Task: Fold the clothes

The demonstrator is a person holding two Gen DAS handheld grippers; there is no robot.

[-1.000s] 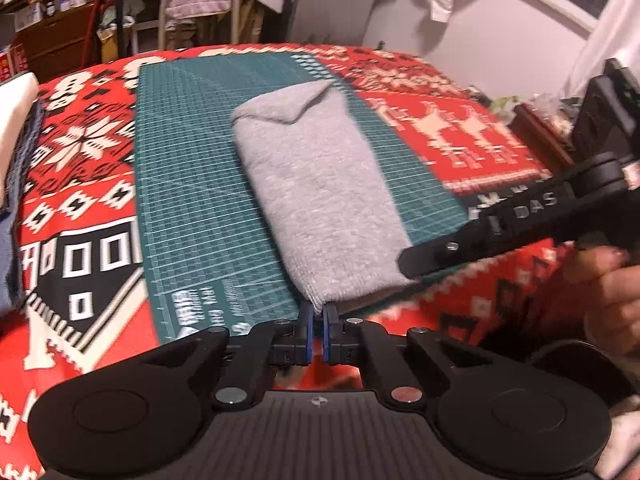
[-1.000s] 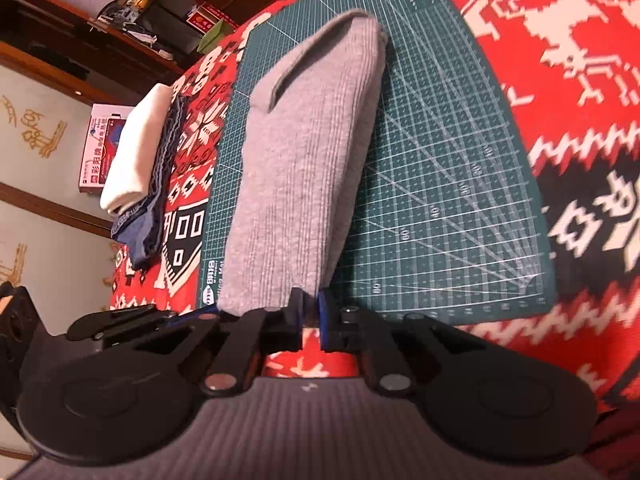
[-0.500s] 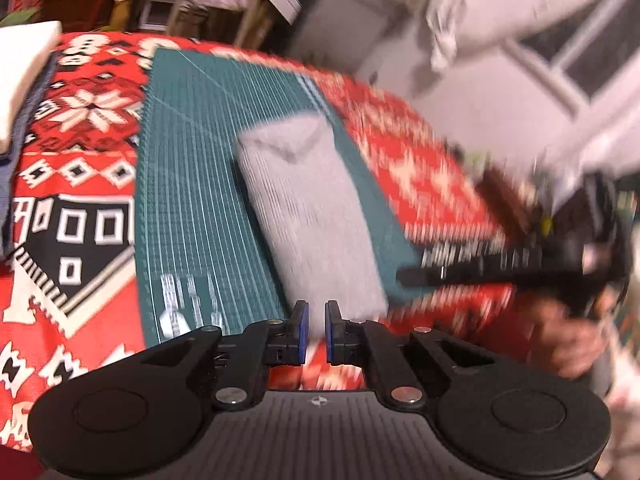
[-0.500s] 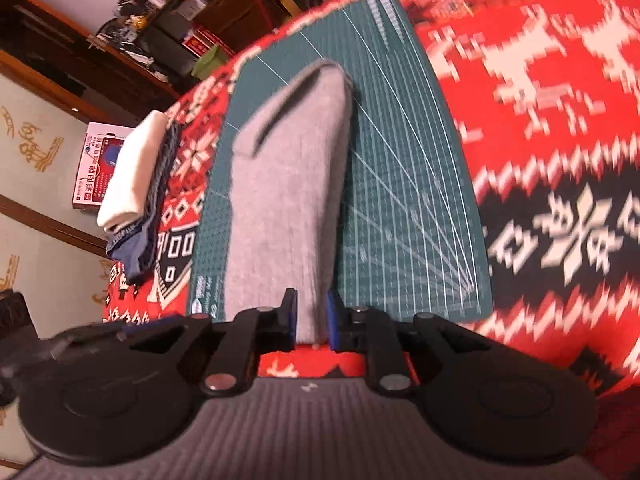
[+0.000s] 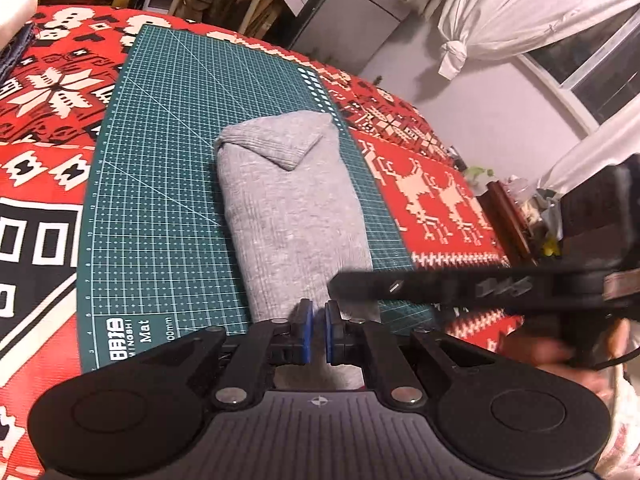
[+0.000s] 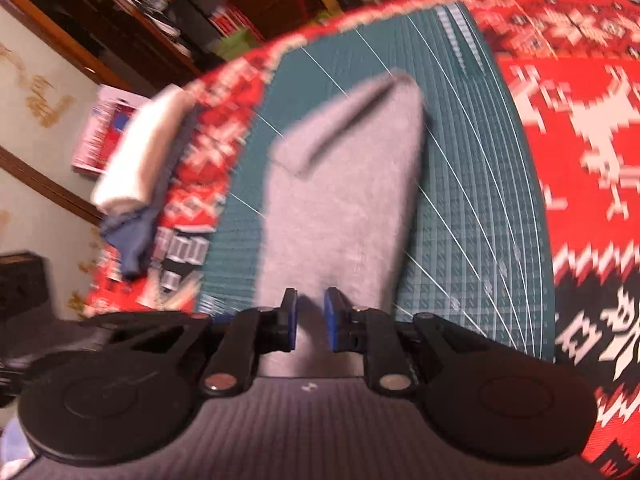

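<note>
Left wrist view: a grey knitted garment (image 5: 294,216), folded into a long narrow bundle, is lying lengthwise on a green cutting mat (image 5: 160,184). The mat is sitting on a red patterned cloth (image 5: 44,92) with white snowflake and reindeer designs. A triangular flap is showing at the garment's far end. The left gripper (image 5: 315,330) is sitting at the garment's near end, its blue-padded jaws standing slightly apart with a narrow gap between them; grey fabric is showing beyond and below the gap, but nothing is visibly pinched, so the claw is reading as released. From the right, the right gripper (image 5: 340,289) is reaching in as a dark, blurred bar, its tip lying over the garment's near right corner. A person's hand (image 5: 556,354) is holding it at the right edge. White curtains (image 5: 508,4) are hanging by a window behind.

Right wrist view: this frame is blurred. The same garment (image 6: 344,196) is stretching away along the mat (image 6: 468,200). The right gripper (image 6: 310,320) is parted, its jaws standing clearly apart over the garment's near end, gripping nothing. At left, a stack of folded clothes (image 6: 140,160), white on top of blue, is resting on the cloth (image 6: 580,120). Dark shelves (image 6: 200,8) are filling the background.
</note>
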